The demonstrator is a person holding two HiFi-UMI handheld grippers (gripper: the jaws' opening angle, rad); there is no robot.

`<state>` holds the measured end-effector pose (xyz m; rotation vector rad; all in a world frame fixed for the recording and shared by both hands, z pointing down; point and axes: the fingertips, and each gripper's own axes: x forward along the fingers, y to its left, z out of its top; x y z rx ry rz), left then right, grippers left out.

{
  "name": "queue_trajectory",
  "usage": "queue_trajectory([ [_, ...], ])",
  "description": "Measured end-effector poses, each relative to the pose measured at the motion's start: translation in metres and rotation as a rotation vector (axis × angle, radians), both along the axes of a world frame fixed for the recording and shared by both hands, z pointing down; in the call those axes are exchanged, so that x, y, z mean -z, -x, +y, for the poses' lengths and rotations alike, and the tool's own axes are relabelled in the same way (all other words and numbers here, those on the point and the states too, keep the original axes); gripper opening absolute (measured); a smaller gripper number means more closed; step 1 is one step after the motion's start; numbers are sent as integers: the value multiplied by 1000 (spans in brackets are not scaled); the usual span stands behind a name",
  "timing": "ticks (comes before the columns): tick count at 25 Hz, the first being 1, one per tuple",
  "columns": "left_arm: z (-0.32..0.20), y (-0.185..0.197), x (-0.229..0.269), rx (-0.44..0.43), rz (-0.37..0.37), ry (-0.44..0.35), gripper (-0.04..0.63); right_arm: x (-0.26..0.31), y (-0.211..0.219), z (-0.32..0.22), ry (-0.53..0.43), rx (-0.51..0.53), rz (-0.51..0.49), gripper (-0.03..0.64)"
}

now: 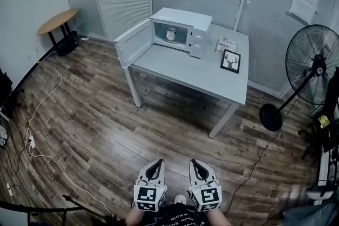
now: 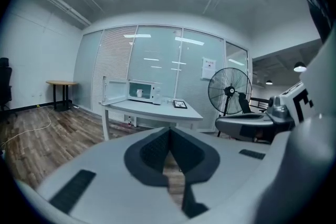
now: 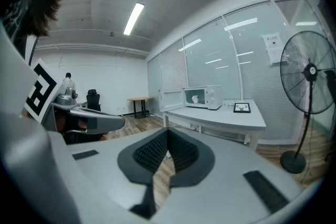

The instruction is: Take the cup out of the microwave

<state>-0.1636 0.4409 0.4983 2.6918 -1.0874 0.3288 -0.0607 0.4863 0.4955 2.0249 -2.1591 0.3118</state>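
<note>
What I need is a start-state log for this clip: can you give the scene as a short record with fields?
microwave: on the grey table, door swung open
cup: white, inside the microwave
picture frame: on the table, right of the microwave
fan: on the floor, right of the table
left hand-held gripper: jaws together, empty, well short of the table
right hand-held gripper: jaws together, empty, beside the left one
</note>
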Motion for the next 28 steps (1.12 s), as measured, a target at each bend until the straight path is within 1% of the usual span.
queue_trajectory([
  [3, -12, 5, 1, -16, 9, 0, 6, -1, 8, -9, 7, -8, 17, 3],
  [8, -38, 15, -2, -46, 12, -2, 6, -3, 22, -32, 3, -30, 17, 3],
  [14, -63, 31, -3, -101, -1, -3, 6, -3, 34, -53, -6, -98, 3, 3],
  [18, -78, 40, -7, -97, -7, 5, 6, -5, 39, -64, -5, -117, 2, 3],
  [22, -87, 36, -13, -98, -4, 5, 7, -12, 34, -73, 2, -120, -4, 3],
  [28, -123, 14, -20, -61, -12, 3, 6, -21, 10, -115, 10, -77, -8, 3],
])
